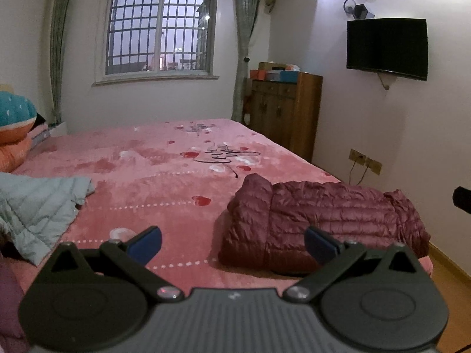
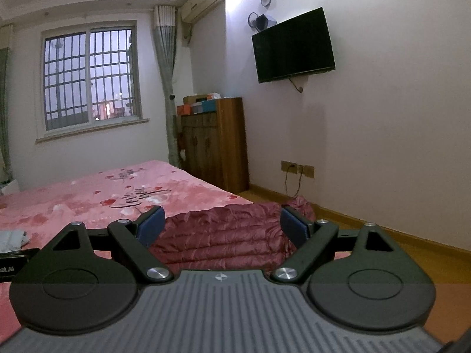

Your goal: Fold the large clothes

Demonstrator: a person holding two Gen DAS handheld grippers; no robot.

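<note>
The maroon jacket (image 1: 323,223) lies folded near the bed's (image 1: 164,182) right edge; a pale jacket (image 1: 38,206) sprawls unfolded far to its left; left gripper (image 1: 232,242) and right gripper (image 2: 222,225) hover over the maroon jacket, jaws wide, holding nothing; I'd next pinch the pale jacket at its shoulders and spread it flat; no containers visible on the bed.

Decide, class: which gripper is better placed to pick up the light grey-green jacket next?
Probably the left. The light grey-green jacket lies on the left gripper's side of the bed; the right gripper, open too, faces the folded maroon jacket.
</note>
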